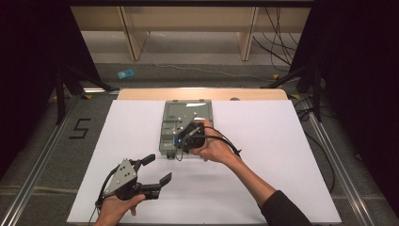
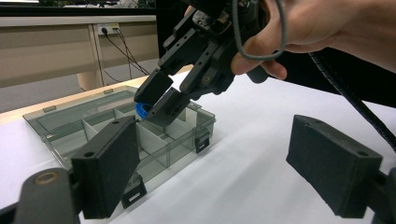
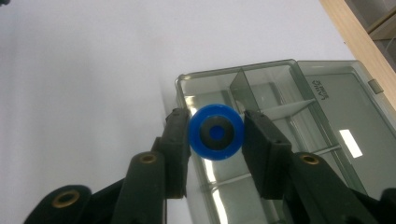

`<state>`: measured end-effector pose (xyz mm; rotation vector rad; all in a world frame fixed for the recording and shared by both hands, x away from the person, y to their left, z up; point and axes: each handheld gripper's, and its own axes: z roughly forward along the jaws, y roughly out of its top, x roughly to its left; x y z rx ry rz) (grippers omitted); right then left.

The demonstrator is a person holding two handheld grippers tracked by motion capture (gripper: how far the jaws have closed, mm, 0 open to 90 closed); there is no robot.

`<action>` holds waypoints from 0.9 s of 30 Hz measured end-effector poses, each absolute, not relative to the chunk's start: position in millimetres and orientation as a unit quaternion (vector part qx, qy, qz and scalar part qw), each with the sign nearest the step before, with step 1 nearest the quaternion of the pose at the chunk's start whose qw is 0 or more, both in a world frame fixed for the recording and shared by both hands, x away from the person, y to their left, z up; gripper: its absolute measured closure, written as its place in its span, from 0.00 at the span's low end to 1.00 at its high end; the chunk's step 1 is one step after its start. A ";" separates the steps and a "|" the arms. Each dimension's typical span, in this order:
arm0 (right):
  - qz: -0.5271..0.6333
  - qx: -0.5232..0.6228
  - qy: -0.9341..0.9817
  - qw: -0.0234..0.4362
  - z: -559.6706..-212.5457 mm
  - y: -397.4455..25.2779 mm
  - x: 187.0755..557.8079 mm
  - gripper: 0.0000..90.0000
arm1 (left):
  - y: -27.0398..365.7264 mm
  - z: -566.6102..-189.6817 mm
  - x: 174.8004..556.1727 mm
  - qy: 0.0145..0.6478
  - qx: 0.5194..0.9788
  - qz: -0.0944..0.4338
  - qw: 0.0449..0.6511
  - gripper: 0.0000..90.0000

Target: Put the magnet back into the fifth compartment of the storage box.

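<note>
The right tongs (image 3: 215,133), closed on a blue ring (image 3: 215,132) above a compartment of the open grey box (image 1: 186,115), should be lowered straight before being opened, while the left tongs (image 1: 159,170) are held open over the tabletop (image 1: 282,155).

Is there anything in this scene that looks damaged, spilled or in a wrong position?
Nothing stands out. The compartment box lies open and flat on the white table, its dividers look intact. The right gripper holds a blue ring squarely between its jaws above the box. The left gripper rests open, apart from the box.
</note>
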<state>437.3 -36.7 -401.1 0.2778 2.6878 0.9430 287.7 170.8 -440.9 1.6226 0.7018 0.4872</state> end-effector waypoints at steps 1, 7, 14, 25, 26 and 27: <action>0.327 0.098 0.930 0.140 -401.6 -35.7 438.1 0.70 | 170.8 -440.9 287.7 0.304 0.702 0.211 0.608 0.18; 0.324 0.101 0.930 0.139 -404.8 -32.2 443.7 0.70 | 170.8 -441.0 287.7 0.304 0.703 0.211 0.608 0.18; 0.324 0.102 0.931 0.135 -405.8 -27.1 448.7 0.70 | 171.0 -441.1 288.0 0.305 0.702 0.211 0.608 0.18; 0.321 0.109 0.933 0.124 -412.8 -18.6 457.7 0.70 | 170.7 -441.6 289.0 0.301 0.701 0.210 0.612 0.18; 0.321 0.110 0.933 0.123 -413.5 -17.7 458.7 0.70 | 170.5 -441.8 289.1 0.301 0.700 0.210 0.613 0.18; 0.321 0.110 0.933 0.122 -414.3 -16.9 459.5 0.70 | 170.9 -441.3 288.3 0.304 0.703 0.211 0.607 0.18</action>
